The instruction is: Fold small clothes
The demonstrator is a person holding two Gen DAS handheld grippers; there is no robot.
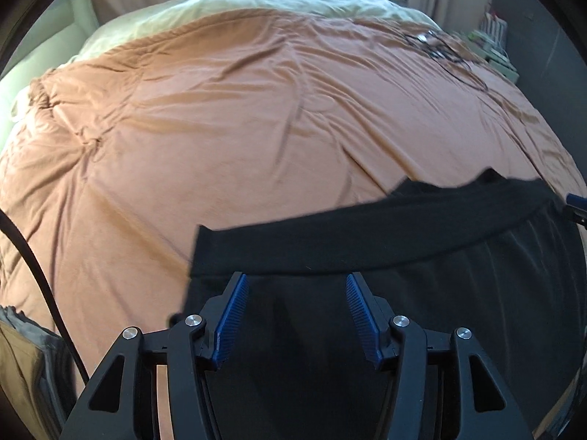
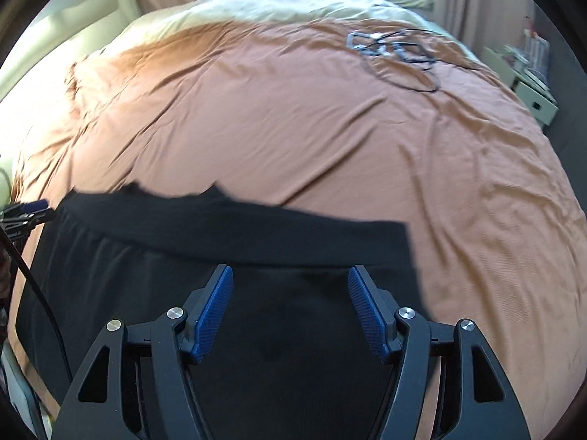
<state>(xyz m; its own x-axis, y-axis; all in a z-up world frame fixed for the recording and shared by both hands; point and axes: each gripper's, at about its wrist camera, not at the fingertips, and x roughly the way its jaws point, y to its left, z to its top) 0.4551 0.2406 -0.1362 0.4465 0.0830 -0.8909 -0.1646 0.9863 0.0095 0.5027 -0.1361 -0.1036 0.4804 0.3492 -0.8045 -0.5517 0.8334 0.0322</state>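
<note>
Left wrist view: The left gripper (image 1: 297, 282) is being held above the black garment (image 1: 422, 227), pointing steeply down. Its jaws are standing apart at a moderate width, and nothing is being gripped between the blue pads (image 1: 231, 315); only the dark cloth lying beneath is being seen through the gap. The garment is lying flat on the orange bedspread (image 1: 220, 128), close to the near edge of the bed and toward the right side of this view. A folded band of the garment is running across just beyond the fingertips, with a wavy hem at its far side. The tip of the right gripper (image 1: 576, 201) is being shown at the right edge of the view, at the far end of that band. A black cable (image 1: 33, 267) is hanging at the left, beside the near left corner of the bed. A tangle of thin cords (image 1: 436, 47) is lying near the far right corner of the bed.

Right wrist view: The right gripper (image 2: 290, 275) is being held over the same black garment (image 2: 183, 227), likewise angled down. Its jaws are set moderately wide, with no cloth being pinched between them. The garment is covering the near left part of the orange bedspread (image 2: 330, 128) here. The left gripper (image 2: 29, 209) is being seen at the left edge. The cords (image 2: 396, 51) are lying toward the far right corner. A pale cabinet (image 2: 532, 91) is standing beyond the right edge of the bed.
</note>
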